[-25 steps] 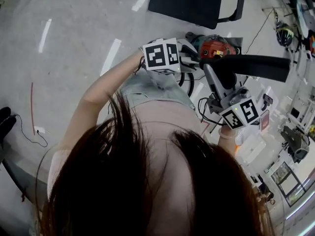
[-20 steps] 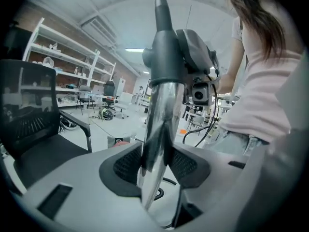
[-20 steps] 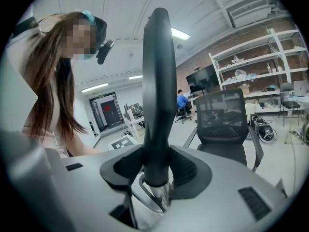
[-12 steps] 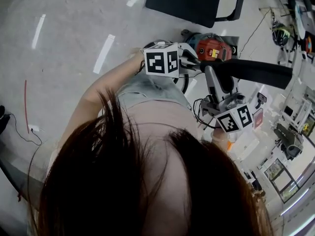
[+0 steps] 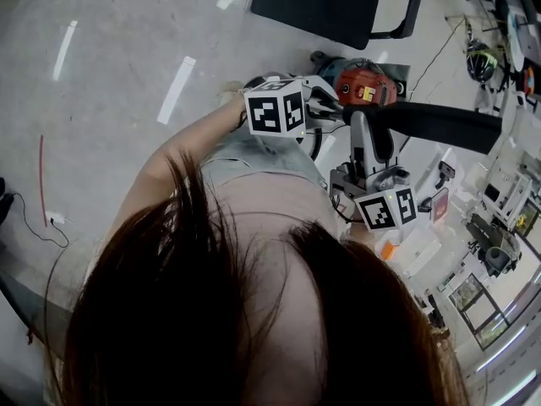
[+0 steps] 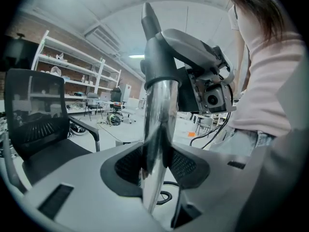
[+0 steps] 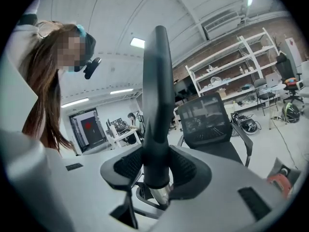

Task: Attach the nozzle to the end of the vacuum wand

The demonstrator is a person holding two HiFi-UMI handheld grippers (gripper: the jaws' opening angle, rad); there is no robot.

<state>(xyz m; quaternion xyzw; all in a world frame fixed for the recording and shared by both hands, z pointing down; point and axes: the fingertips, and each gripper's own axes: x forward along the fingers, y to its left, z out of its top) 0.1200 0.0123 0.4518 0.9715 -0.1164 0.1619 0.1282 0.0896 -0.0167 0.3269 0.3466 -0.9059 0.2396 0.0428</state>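
Observation:
My left gripper (image 6: 155, 166) is shut on the chrome vacuum wand (image 6: 157, 124); its jaws have just been closing, and the pads now press the tube. A dark grey nozzle (image 6: 157, 52) sits over the wand's upper end. My right gripper (image 7: 157, 170) is shut on that long black nozzle (image 7: 157, 105), with a bit of chrome wand end (image 7: 161, 195) showing below its collar. In the head view the nozzle (image 5: 448, 125) sticks out to the right between the left gripper (image 5: 328, 105) and right gripper (image 5: 372, 138), above the red vacuum body (image 5: 365, 83).
A black mesh office chair (image 5: 330, 2) stands just beyond the vacuum. Cables (image 5: 342, 197) loop on the floor by my legs. Shelving (image 6: 72, 66) lines the brick wall. Boxes and gear (image 5: 499, 244) crowd the right side.
In the head view my right gripper's marker cube has slid left and down and turned slightly. The left gripper's cube and the nozzle stay almost where they were.

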